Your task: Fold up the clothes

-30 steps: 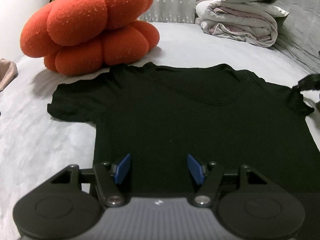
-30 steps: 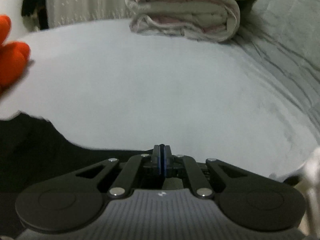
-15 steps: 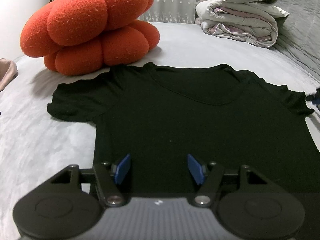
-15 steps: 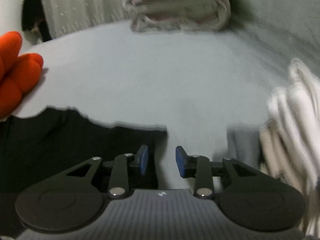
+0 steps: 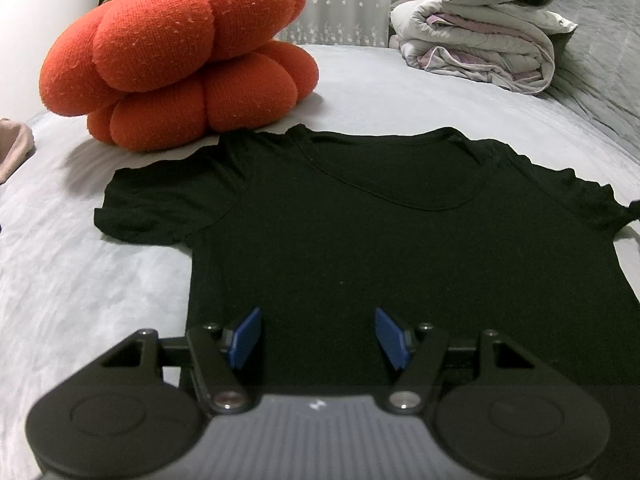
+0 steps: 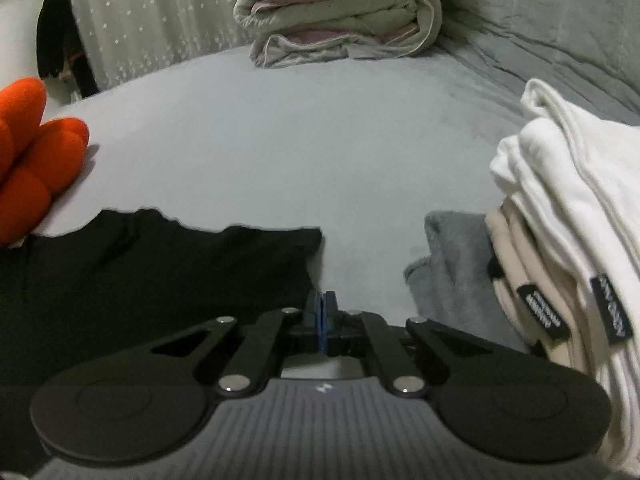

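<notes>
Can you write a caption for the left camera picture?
Open left gripper over a flat black T-shirt beside a pumpkin pillow.

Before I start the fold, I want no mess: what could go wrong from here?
The right gripper is shut by the black T-shirt's sleeve edge; whether it pinches cloth is unclear, so a lift may miss. The stack of folded clothes sits close beside it and could be knocked. The left gripper stands open over the hem.

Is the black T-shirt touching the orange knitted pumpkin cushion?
Apart. The left wrist view shows a strip of grey bed cover between the black T-shirt shoulder and the orange knitted pumpkin cushion.
</notes>
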Tool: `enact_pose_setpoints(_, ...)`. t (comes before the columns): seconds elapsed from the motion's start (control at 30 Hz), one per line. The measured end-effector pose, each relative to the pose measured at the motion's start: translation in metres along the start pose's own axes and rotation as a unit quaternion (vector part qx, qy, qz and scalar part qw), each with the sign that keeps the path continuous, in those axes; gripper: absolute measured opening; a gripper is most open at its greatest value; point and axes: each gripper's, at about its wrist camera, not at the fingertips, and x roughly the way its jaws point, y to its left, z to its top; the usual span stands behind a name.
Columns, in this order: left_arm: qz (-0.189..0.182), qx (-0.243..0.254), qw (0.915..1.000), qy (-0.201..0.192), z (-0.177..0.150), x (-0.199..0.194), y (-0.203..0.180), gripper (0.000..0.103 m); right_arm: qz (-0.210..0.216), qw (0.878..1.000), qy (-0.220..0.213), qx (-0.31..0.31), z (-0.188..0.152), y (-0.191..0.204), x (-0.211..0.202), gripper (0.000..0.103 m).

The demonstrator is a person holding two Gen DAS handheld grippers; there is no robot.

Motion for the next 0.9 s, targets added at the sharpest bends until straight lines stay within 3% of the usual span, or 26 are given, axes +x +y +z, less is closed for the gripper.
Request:
enact_pose_setpoints(0.17, 0.001, -0.001, 1.0, 0.0, -0.001, -0.001, -0.001, 0.065, -0.038, 0.999, 0.003, -0.038, -0.015, 0.011, 0.025, 0.001)
enact_pose_setpoints(0.27, 0.0, -0.002, 1.0, 0.001, 0.0, -0.001, 0.001, 0.065, -0.039, 0.998, 0.008, -0.051, -0.01, 0.012, 0.019, 0.006)
enact_pose_setpoints(0.3, 0.0, -0.002, 1.0, 0.002, 0.0, -0.001, 0.001, 0.065, -0.041, 0.998, 0.006, -0.052, -0.008, 0.012, 0.017, 0.012)
enact_pose_setpoints(0.37, 0.0, -0.002, 1.0, 0.002, 0.0, -0.001, 0.001, 0.065, -0.049, 0.997, -0.021, -0.049, 0.0, 0.012, 0.01, 0.014)
enact_pose_setpoints(0.5, 0.002, 0.001, 1.0, 0.001, 0.0, 0.0, 0.0, 0.065, 0.005, 0.995, -0.06, -0.078, 0.012, 0.035, 0.01, 0.014)
enact_pose_setpoints(0.6, 0.002, 0.004, 1.0, 0.0, -0.001, 0.0, 0.001, 0.066, 0.053, 0.992, -0.033, -0.111, 0.016, 0.059, 0.034, 0.014)
enact_pose_setpoints(0.67, 0.003, 0.007, 1.0, -0.002, -0.002, 0.0, 0.001, 0.066, 0.033, 0.993, -0.021, -0.112, 0.015, 0.055, 0.053, 0.011)
enact_pose_setpoints(0.7, 0.003, 0.009, 1.0, -0.002, -0.002, 0.0, 0.0, 0.066, 0.017, 0.993, -0.022, -0.112, 0.014, 0.051, 0.06, 0.015)
enact_pose_setpoints(0.73, 0.004, 0.01, 0.9999, -0.002, -0.002, 0.0, 0.0, 0.066, -0.001, 0.993, -0.025, -0.112, 0.013, 0.047, 0.065, 0.035)
enact_pose_setpoints(0.8, 0.003, 0.01, 0.9999, -0.002, -0.002, 0.0, 0.0, 0.066, -0.041, 0.992, -0.036, -0.111, 0.011, 0.037, 0.06, 0.05)
enact_pose_setpoints(0.9, 0.003, 0.01, 0.9999, -0.002, -0.001, 0.0, 0.001, 0.067, -0.064, 0.989, -0.057, -0.123, 0.006, 0.028, 0.043, 0.048)
